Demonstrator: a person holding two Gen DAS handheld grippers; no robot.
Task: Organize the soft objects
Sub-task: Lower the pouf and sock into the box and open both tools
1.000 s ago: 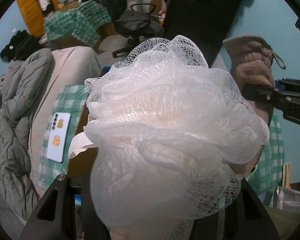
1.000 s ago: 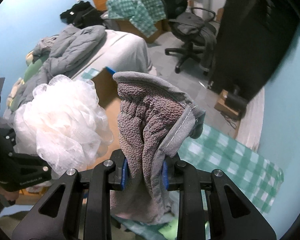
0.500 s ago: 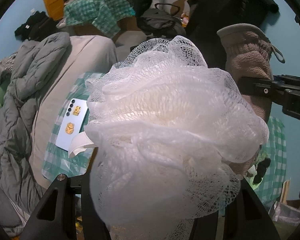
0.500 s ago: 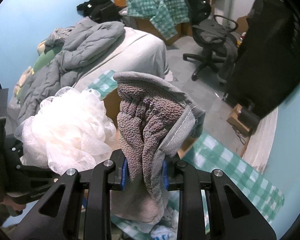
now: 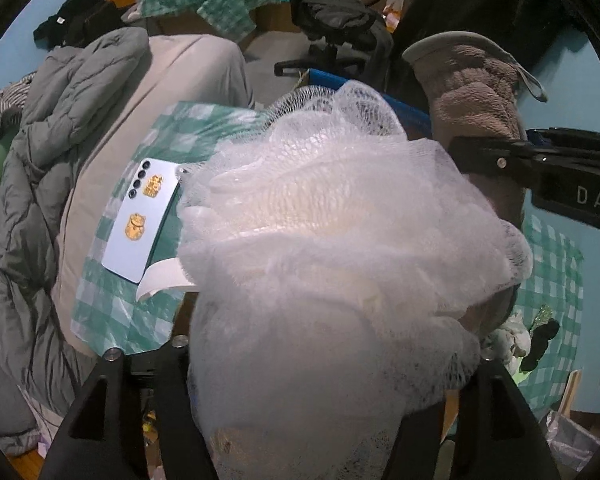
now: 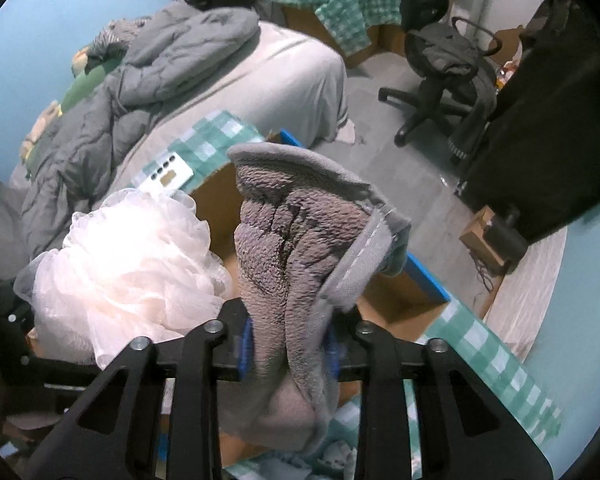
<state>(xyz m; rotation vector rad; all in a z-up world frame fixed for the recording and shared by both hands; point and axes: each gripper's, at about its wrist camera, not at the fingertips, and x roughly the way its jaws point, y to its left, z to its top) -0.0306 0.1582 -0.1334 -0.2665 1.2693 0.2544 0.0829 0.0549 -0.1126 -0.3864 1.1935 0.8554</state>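
A: What's nearest?

B: In the left wrist view the left gripper (image 5: 332,380) is clamped on a white mesh bath pouf (image 5: 340,248), which fills the frame from centre to 6 o'clock. In the right wrist view the right gripper (image 6: 288,344) is closed on a grey-brown terry cloth mitt with a grey hem (image 6: 300,248), standing upright from 6 o'clock to centre.

A: How do the two sit?

B: Side by side, just apart; the pouf is at 9 o'clock of the mitt.

A: And beyond them?

B: An open brown cardboard box with blue-edged flaps (image 6: 400,300) lies below both. At 10 o'clock a pale blue smartphone (image 5: 140,220) rests on a green-and-white checked cloth (image 5: 112,304) on the bed. Further off there's a rumpled grey quilted duvet (image 6: 140,92), and at 1 o'clock a black office chair (image 6: 440,60) on the floor.
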